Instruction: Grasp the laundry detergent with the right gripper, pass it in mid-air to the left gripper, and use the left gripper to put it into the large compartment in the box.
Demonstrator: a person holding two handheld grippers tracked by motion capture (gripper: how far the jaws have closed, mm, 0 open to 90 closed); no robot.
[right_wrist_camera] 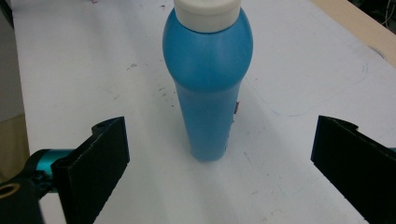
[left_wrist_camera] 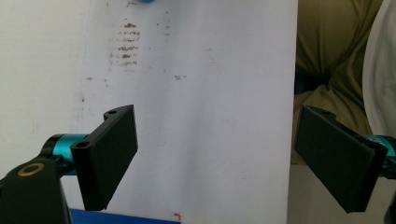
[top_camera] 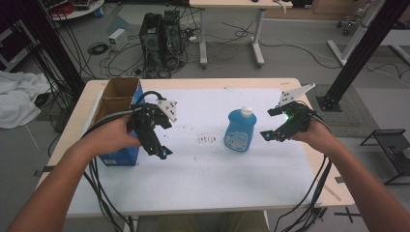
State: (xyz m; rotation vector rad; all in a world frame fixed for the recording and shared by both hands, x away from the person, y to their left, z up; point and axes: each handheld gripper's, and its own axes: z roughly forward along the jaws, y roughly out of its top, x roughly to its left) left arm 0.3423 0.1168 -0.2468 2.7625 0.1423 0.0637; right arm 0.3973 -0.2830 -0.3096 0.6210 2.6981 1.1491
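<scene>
One blue bottle [top_camera: 241, 130], two open tongs

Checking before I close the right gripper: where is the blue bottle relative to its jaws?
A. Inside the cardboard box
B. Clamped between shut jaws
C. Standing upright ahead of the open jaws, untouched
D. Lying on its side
C: the blue bottle stands upright on the table, ahead of the right gripper, whose jaws are wide apart.

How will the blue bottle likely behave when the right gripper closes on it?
The blue bottle stands tall on a narrow base, so a push up high probably tips it. Its smooth, rounded plastic may slip. The open right gripper hasn't touched it.
</scene>
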